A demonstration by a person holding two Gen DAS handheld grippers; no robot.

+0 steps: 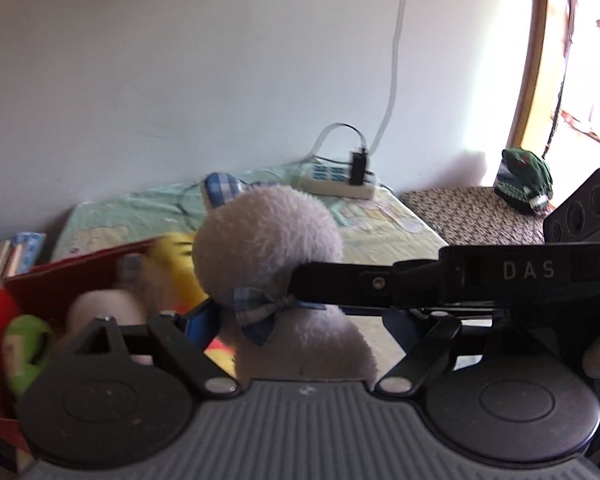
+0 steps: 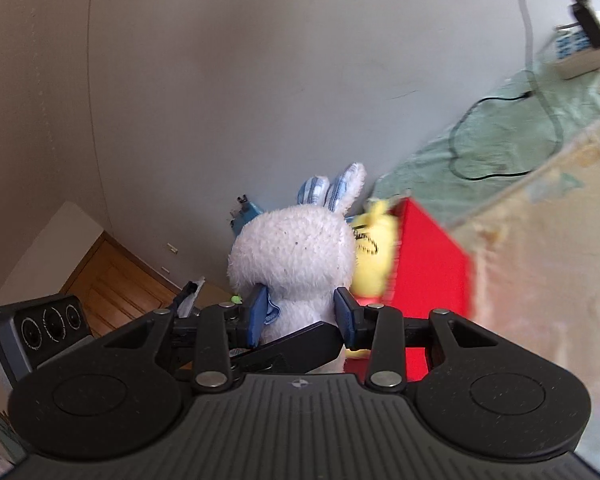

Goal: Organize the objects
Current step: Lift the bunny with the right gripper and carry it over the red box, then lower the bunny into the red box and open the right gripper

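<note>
You've got both grippers, left (image 1: 300, 312) & right (image 2: 302, 316), clamped on the white plush bunny (image 2: 296, 256) at its neck, held just above the red box (image 2: 428, 264); step looks like transfer; next: lower it in beside the yellow toy (image 2: 372, 256), then release.

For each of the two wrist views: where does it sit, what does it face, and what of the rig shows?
Left wrist: on the left hand-held gripper, facing the wall and bed; the right one's arm crosses in front.
Right wrist: on the right hand-held gripper, facing the wall and red box; its blue pads flank the bunny.
Shared: white plush bunny, yellow toy, power strip.
</note>
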